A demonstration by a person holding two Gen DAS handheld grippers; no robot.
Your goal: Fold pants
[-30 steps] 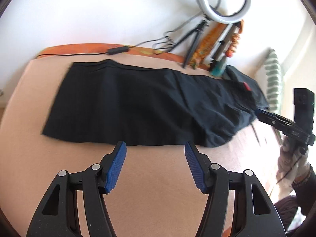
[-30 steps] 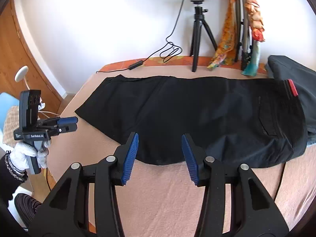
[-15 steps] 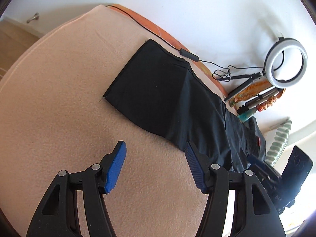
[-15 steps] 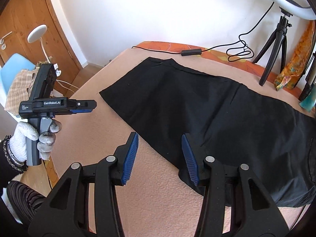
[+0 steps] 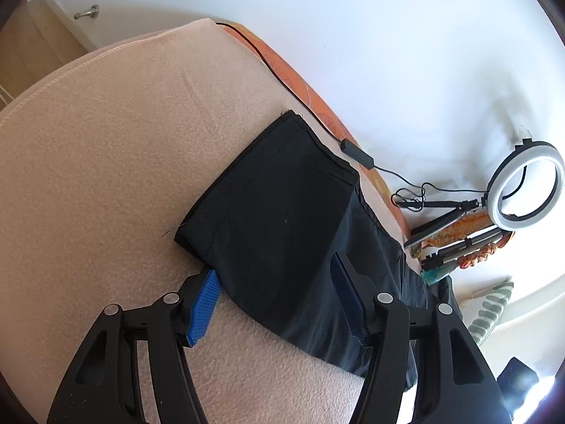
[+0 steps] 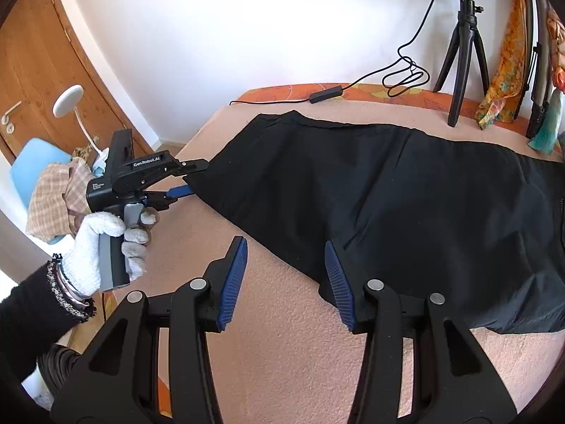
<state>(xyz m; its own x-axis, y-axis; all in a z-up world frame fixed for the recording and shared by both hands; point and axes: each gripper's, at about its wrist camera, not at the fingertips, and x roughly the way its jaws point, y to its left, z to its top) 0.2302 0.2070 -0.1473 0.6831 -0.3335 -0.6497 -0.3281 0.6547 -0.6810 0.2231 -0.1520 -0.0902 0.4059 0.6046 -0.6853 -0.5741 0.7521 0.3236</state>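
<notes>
Black pants (image 6: 388, 190) lie flat on a peach blanket, leg hems to the left, waist off to the right. In the left wrist view the pants (image 5: 282, 219) fill the middle. My left gripper (image 5: 275, 289) is open and straddles the near corner of the leg hem: one finger lies under the cloth edge, the other above it. It also shows in the right wrist view (image 6: 196, 178), held by a gloved hand at the hem corner. My right gripper (image 6: 286, 279) is open over the pants' near edge, its right finger over cloth.
The peach blanket (image 6: 275, 360) covers the bed. A ring light on a tripod (image 6: 462, 60), a cable with an inline box (image 6: 325, 93) and scarves stand along the far wall. A blue chair with checked cloth (image 6: 46, 183) and a wooden door are at left.
My left gripper has closed in on the leg hem corner and now straddles it. My right gripper has drawn nearer to the pants' near edge.
</notes>
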